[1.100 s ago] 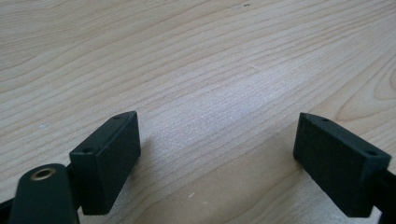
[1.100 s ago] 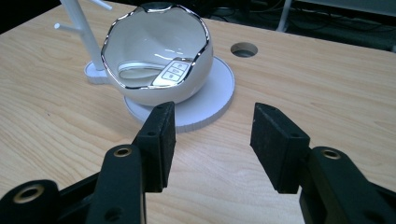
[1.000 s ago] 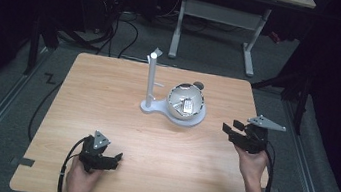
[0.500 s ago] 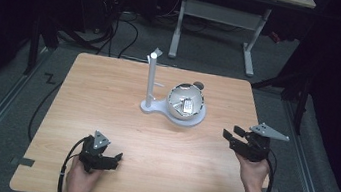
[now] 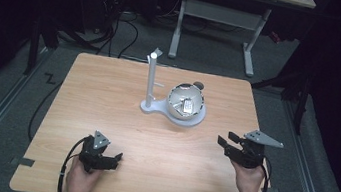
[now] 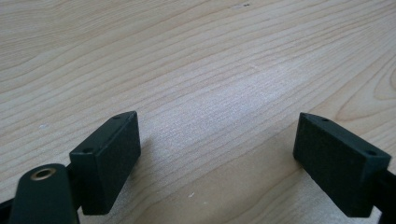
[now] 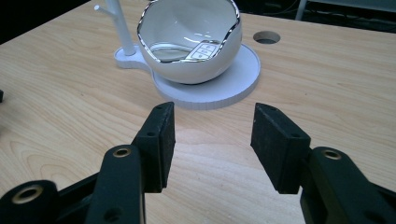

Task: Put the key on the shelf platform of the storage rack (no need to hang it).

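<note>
A white bowl [image 5: 185,103] with a silvery rim rests on the round plate of a white stand [image 5: 154,108] at the table's middle back. A small white key fob [image 7: 201,51] lies inside the bowl [image 7: 196,72]. My right gripper [image 5: 227,139] hovers at the table's right side, held by a hand, pointing towards the bowl. In the right gripper view its jaws stand apart, and the right gripper [image 7: 213,109] is open with nothing in it, short of the stand's plate [image 7: 233,79]. My left gripper [image 5: 116,160] rests near the front left. It is open over bare wood [image 6: 217,119].
The stand's thin upright post [image 5: 151,75] rises left of the bowl. A round cable hole [image 5: 198,85] sits in the wooden table [image 5: 107,97] behind the bowl. Cables trail from both grippers over the front edge. A desk frame [image 5: 217,17] stands on the floor beyond.
My right gripper has drifted back towards the table's front edge and sunk a little, jaws still apart. The left gripper and the bowl have not moved.
</note>
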Tool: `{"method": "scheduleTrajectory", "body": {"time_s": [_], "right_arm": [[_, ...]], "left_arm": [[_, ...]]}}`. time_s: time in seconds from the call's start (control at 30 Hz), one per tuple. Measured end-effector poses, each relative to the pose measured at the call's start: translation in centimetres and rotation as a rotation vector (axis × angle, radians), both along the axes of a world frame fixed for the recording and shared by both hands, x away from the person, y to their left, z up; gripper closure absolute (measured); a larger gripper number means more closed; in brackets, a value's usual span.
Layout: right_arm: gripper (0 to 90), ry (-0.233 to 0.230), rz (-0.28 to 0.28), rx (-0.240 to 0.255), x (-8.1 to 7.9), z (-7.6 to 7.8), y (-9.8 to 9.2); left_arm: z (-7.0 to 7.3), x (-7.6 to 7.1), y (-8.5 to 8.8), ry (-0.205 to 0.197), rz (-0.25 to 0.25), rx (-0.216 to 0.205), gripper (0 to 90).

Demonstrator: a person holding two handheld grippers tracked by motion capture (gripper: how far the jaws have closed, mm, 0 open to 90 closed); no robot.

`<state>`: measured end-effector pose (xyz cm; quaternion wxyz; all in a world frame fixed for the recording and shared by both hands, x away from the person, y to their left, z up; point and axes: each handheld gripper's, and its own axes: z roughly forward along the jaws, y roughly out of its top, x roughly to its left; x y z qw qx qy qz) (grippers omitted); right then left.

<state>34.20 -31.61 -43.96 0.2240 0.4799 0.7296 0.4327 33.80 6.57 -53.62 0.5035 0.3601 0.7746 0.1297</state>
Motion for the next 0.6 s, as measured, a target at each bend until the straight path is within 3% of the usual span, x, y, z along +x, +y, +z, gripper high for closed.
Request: {"method": "scheduleTrajectory", "body": {"time_s": [0.6], "right_arm": [[49.6, 0.023, 0.022, 0.022, -0.7, -1.9, 1.2]], "left_arm": [[0.0, 0.0, 0.0, 0.0, 0.0, 0.0, 15.1]]}}
